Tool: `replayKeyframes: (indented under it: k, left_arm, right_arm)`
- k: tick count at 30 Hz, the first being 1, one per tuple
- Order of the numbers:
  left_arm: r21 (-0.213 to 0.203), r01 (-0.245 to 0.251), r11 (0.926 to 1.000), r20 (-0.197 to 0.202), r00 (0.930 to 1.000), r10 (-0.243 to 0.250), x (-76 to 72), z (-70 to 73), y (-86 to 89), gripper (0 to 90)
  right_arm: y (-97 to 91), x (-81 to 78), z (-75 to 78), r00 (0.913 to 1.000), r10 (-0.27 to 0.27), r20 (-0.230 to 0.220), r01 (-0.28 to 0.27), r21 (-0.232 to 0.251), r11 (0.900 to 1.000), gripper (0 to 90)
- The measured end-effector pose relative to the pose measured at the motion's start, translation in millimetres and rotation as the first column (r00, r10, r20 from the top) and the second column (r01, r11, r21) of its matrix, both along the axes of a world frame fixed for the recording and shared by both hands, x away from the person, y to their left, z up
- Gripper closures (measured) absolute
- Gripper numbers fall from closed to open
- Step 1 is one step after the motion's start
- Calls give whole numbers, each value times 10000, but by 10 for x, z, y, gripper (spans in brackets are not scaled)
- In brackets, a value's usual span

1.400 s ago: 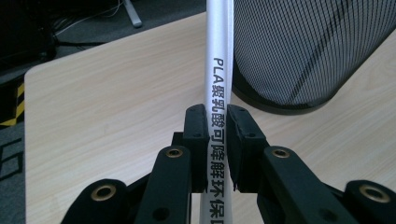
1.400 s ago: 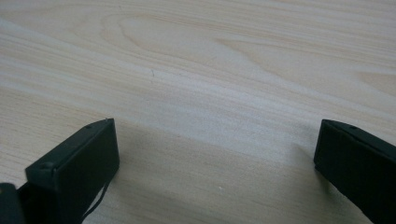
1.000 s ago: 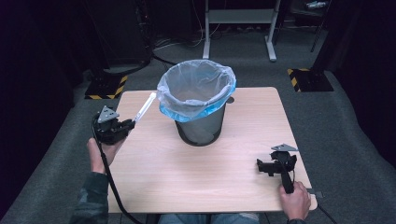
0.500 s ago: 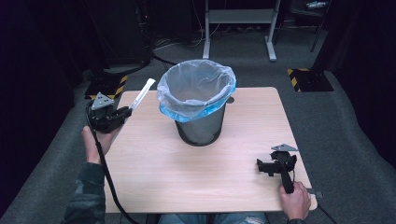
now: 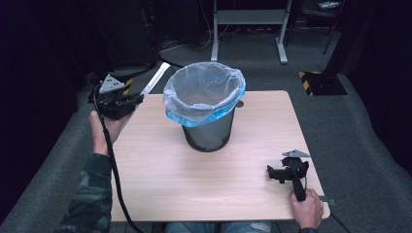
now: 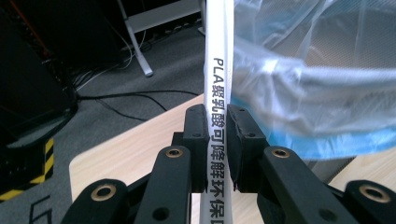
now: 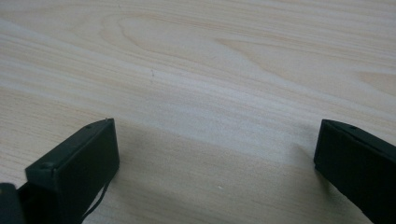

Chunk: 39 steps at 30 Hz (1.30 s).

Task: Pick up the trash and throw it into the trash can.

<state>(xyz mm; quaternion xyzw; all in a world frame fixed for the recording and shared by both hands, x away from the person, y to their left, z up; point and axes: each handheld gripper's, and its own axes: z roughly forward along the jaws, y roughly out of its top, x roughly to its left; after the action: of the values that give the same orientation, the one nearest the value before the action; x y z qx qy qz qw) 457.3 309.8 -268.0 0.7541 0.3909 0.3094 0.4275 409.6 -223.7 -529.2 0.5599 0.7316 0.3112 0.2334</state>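
The left gripper (image 6: 215, 140) pinches a white straw (image 5: 154, 77) in its fingers, up beside the bin (image 5: 206, 107). It is not in yet. The right gripper (image 5: 286, 171) rests spread on the bench (image 5: 160, 179).

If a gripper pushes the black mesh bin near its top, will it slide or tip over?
The black mesh bin is probably light, being open mesh with only a thin clear plastic bag inside. A high push may tip it, since it stands tall on a narrower base; the smooth wooden table may let it slide.
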Motion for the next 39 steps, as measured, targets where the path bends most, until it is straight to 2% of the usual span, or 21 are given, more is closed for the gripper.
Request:
replayKeyframes:
  k: [5,11,13,25,28,39]
  left_arm:
    - [86,315,9995,168,9994,-316,111,150,-159,787]
    - [-46,611,9981,198,9979,-610,240,263,-313,787]
    - [-45,812,9967,302,9963,-810,296,315,-434,787]
    - [139,1413,9899,224,9897,-1416,561,407,-793,787]
    - [-107,1716,9851,311,9847,-1712,629,462,-913,787]
    - [-285,2230,9744,381,9743,-2219,838,538,-1272,786]
  right_arm:
    - [0,0,0,10000,-3,-2,3,1,10000,0]
    - [0,-1,0,10000,-5,-1,5,3,10000,0]
    - [0,-1,0,10000,-6,0,6,1,10000,0]
    - [-2,-2,0,10000,7,-1,-7,-10,10000,0]
    - [-5,-2,0,10000,39,-9,-39,-28,10000,0]
    - [-2,-3,1,10000,6,1,-6,15,10000,0]
